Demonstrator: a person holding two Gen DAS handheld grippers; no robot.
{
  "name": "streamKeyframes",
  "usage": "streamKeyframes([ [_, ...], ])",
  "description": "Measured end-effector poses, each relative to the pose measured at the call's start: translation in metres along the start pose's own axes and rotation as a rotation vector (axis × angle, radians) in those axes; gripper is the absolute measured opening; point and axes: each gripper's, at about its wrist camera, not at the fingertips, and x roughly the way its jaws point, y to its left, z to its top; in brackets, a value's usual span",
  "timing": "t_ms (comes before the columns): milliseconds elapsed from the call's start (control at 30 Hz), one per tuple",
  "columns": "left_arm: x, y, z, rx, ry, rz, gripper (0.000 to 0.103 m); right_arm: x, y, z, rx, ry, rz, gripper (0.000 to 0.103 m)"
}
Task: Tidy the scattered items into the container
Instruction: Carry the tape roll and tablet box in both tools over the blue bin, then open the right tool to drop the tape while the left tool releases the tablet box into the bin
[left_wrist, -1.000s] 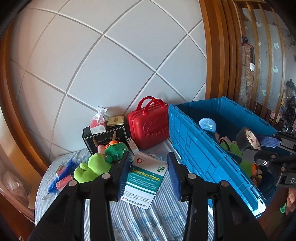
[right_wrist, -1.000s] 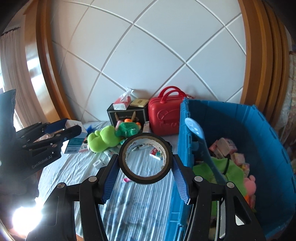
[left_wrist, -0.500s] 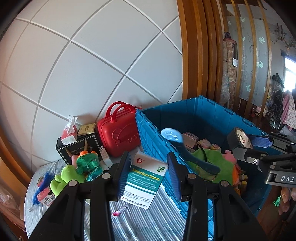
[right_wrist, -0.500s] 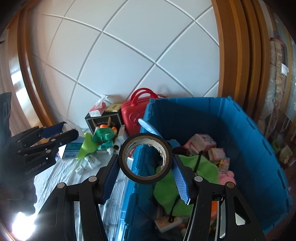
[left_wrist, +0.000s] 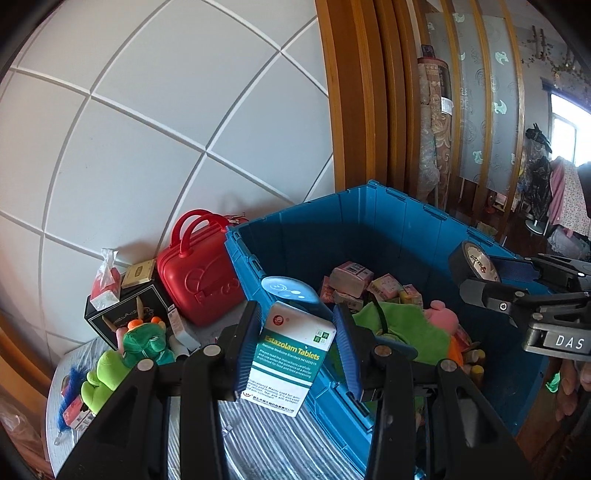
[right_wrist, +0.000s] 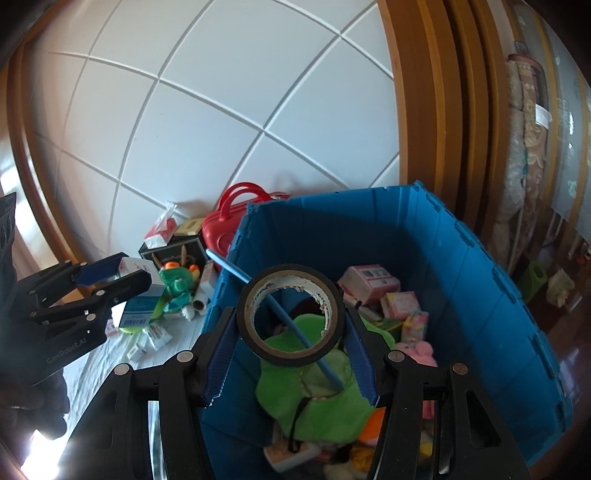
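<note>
While we are pinching the tablet box (left_wrist: 291, 354) in the left gripper (left_wrist: 295, 350) at the blue crate's (right_wrist: 480, 266) near rim, the right gripper (right_wrist: 291, 325) is clamping the tape roll (right_wrist: 291, 314) over its contents; releasing early is risking the box dropping outside.

A white panelled wall (left_wrist: 155, 140) with crossing grooves forms the backdrop. A wooden frame (left_wrist: 354, 110) borders its right side. Beyond the frame stand a rolled patterned carpet (left_wrist: 437, 122) and frosted glass panels (left_wrist: 476, 92). Clothing (left_wrist: 565, 199) hangs near a bright window (left_wrist: 563, 129) at far right.
</note>
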Motion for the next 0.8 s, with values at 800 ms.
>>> streamKeyframes([
  [800,0.067,-0.076,0.067,0.114,-0.018,-0.117,0.040,0.009,-0.089,-0.004,0.119,0.020,-0.125,0.056],
])
